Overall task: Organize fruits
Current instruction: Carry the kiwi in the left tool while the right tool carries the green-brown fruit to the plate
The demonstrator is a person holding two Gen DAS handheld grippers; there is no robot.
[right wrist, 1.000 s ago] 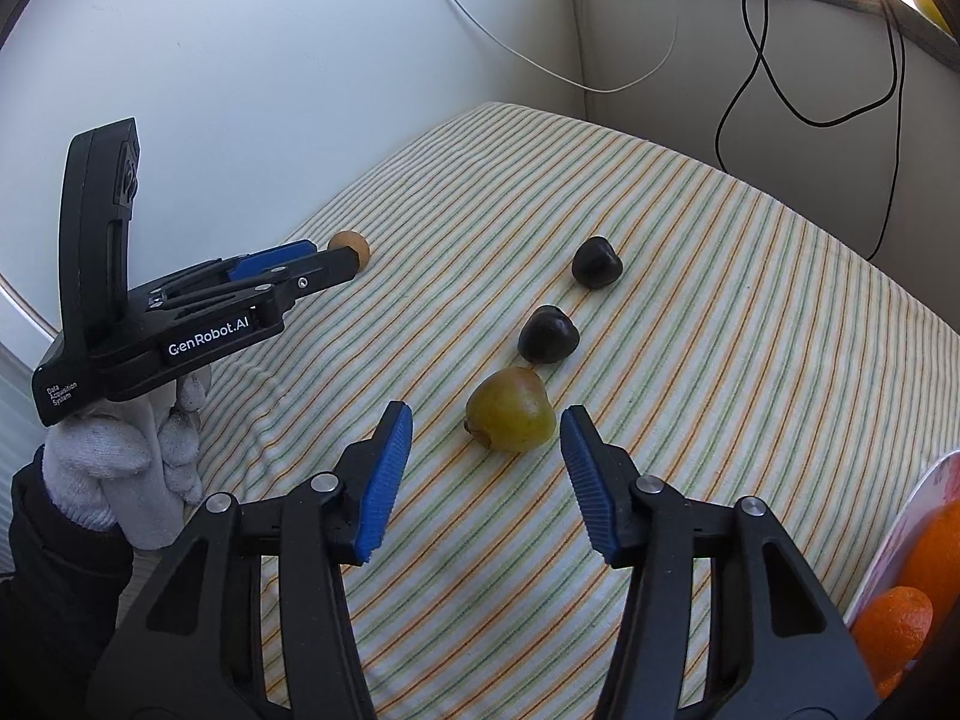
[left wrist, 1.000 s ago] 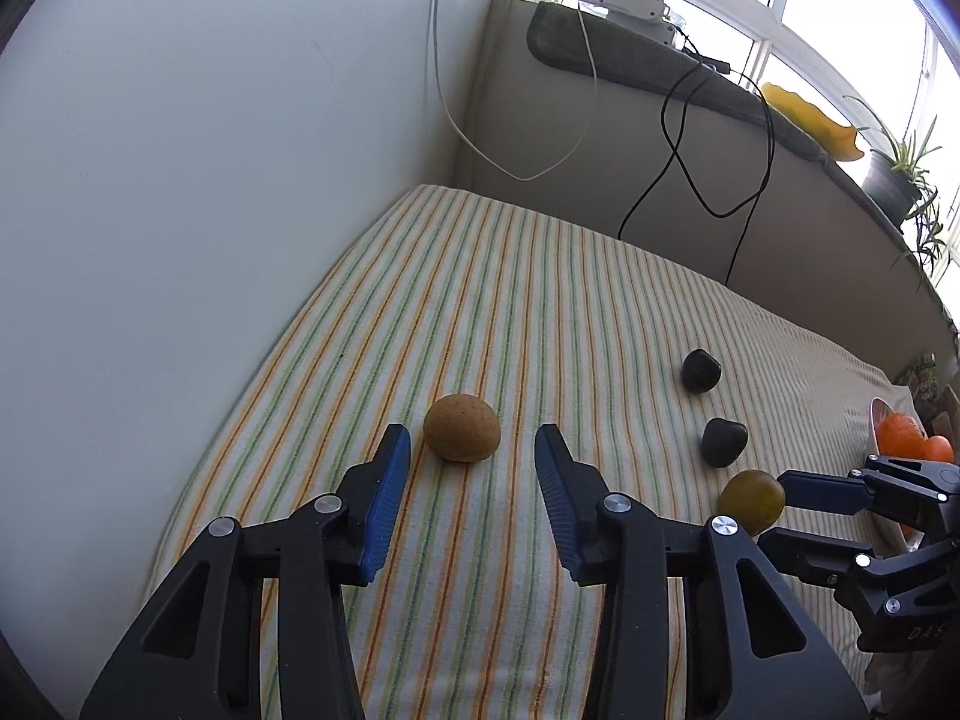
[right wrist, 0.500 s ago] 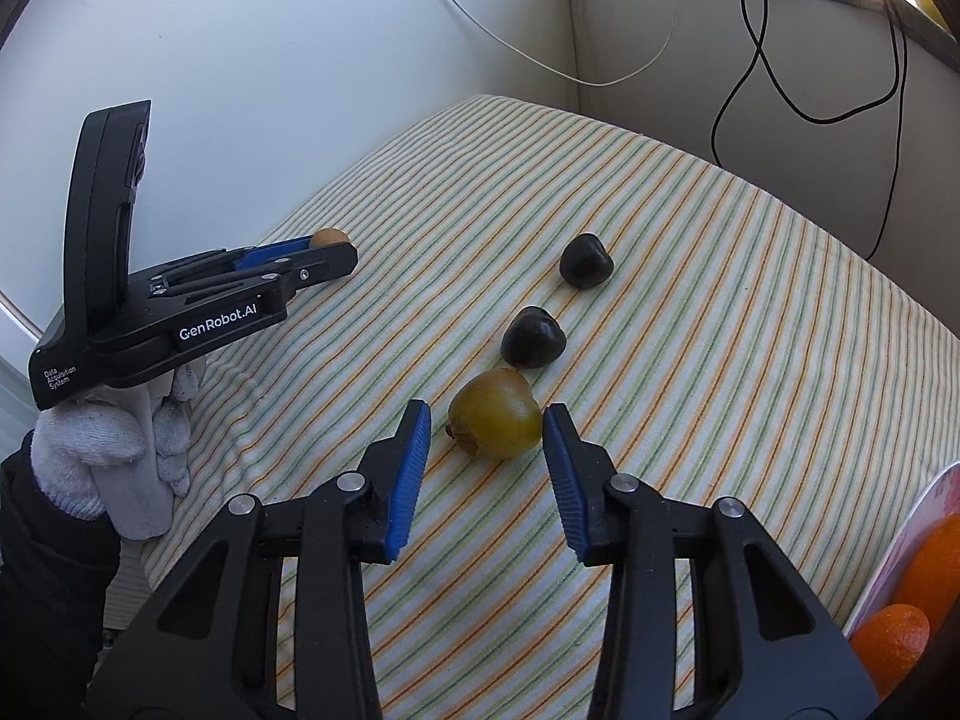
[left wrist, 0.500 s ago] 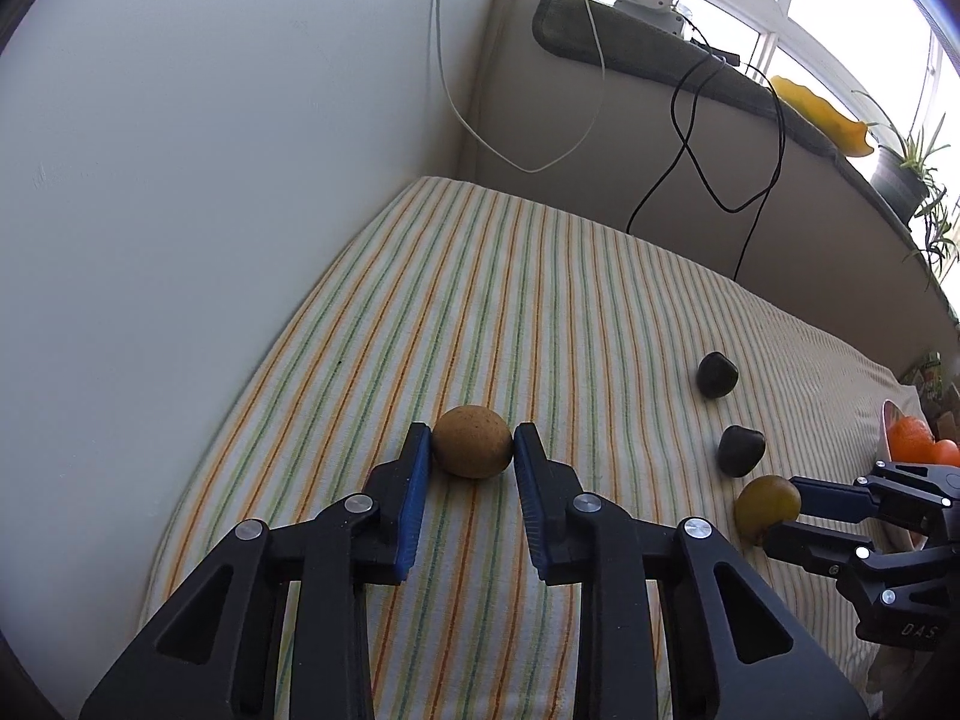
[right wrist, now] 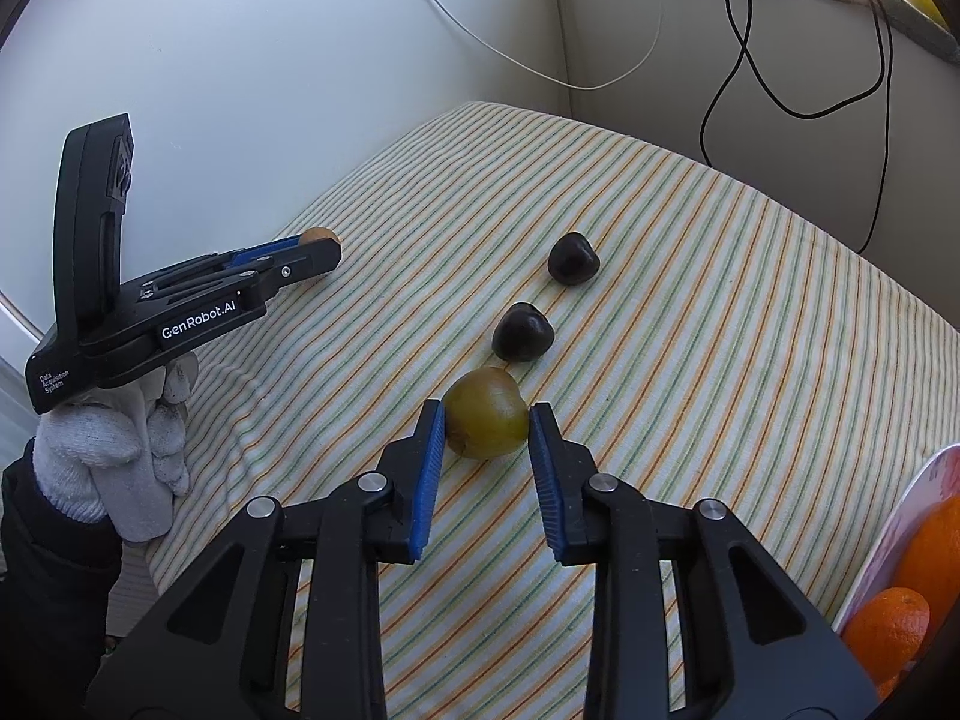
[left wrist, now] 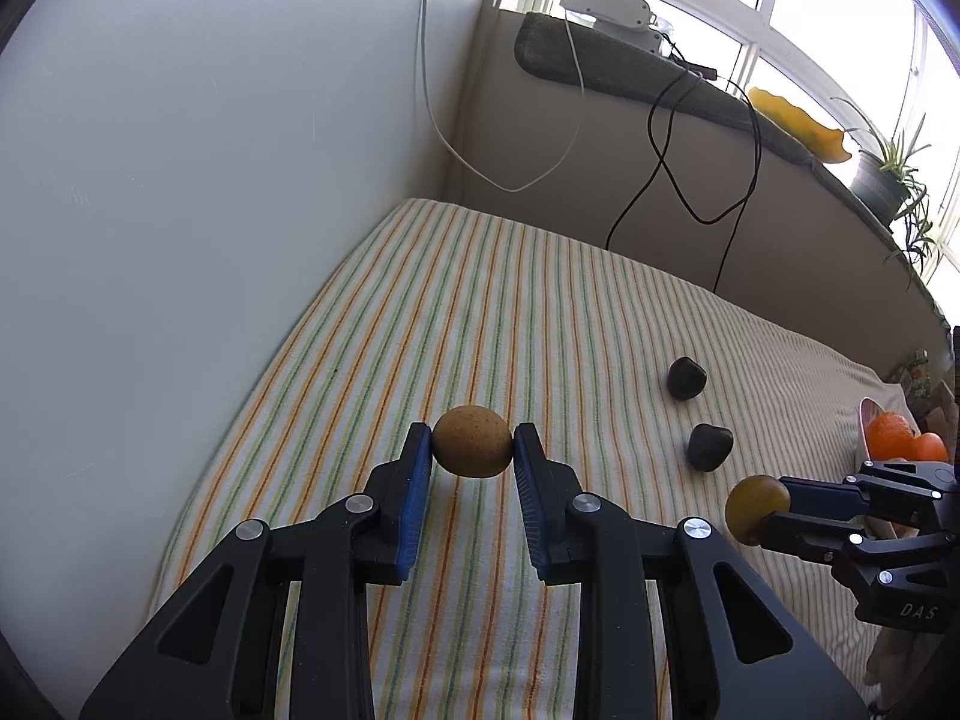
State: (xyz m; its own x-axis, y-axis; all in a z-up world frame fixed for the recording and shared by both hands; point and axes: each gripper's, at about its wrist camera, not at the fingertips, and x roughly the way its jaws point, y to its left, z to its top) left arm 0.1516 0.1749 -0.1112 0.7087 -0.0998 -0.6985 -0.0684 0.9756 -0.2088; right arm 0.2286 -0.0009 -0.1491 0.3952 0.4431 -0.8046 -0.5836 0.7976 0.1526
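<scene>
On the striped cloth (left wrist: 480, 300), my left gripper (left wrist: 472, 427) is shut on a round brown fruit (left wrist: 473, 449), with both blue pads pressing its sides. The jaws of my right gripper (right wrist: 486, 413) are closing, and both pads touch the sides of a green-yellow fruit (right wrist: 487, 429). Just beyond it lie two dark, almost black fruits (right wrist: 522, 333) (right wrist: 573, 267). In the right wrist view, the left gripper (right wrist: 327, 245) shows at the left, held by a white-gloved hand (right wrist: 108, 468). The brown fruit (right wrist: 318, 234) peeks out at its tip. The left wrist view has the right gripper (left wrist: 774, 501) at the lower right.
A pink-rimmed plate (right wrist: 900, 504) with oranges (right wrist: 888, 630) sits at the cloth's right edge. A white wall borders the cloth on the left and a low ledge at the back. Black and white cables (left wrist: 660, 150) hang down the ledge. A potted plant (left wrist: 882, 180) stands on the sill.
Both grippers went from wide open to closed on their fruits. The left pads came in around the brown fruit, the right pads around the green-yellow one. Neither hand shifted much.
</scene>
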